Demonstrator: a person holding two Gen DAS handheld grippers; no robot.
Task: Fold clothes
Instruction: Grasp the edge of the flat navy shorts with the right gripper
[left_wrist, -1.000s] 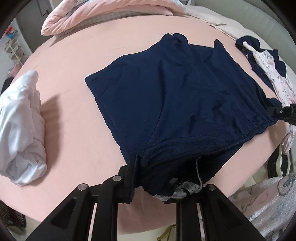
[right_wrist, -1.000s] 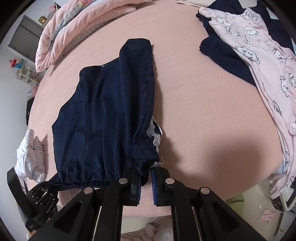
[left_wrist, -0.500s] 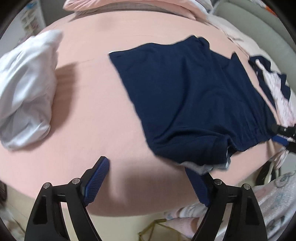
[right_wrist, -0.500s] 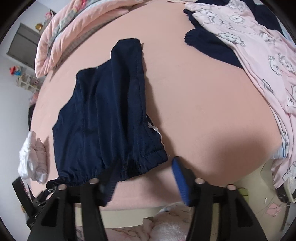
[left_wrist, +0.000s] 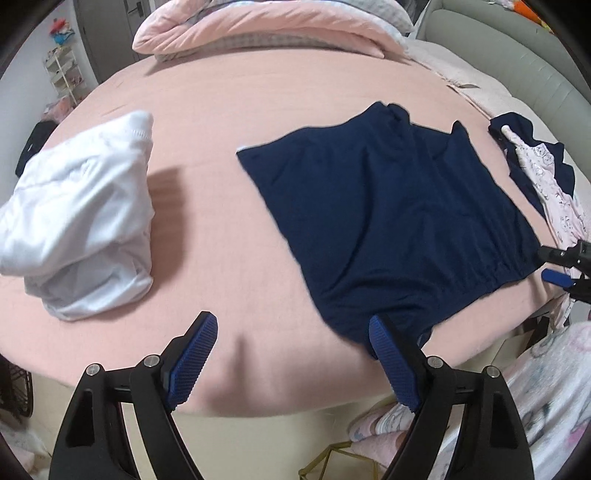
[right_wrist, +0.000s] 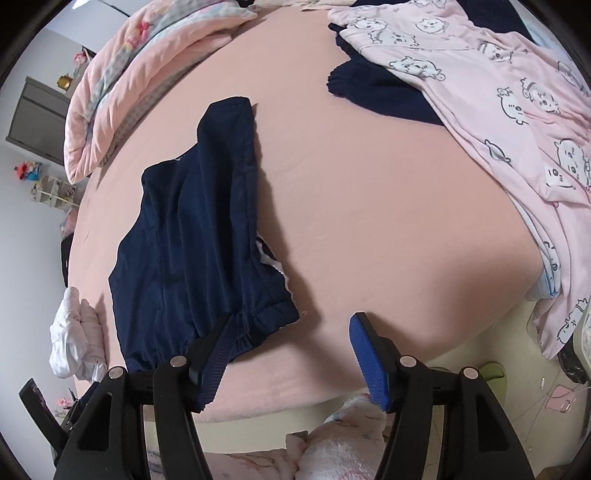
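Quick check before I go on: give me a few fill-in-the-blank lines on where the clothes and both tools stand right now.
1. The left tool is ____ and holds nothing.
2. The navy shorts lie flat on the ____ bedsheet.
3. The crumpled garment left of the shorts is ____ in colour.
4. The pink pyjama top lies partly over another ____ garment.

Missing words: open; pink; white; navy
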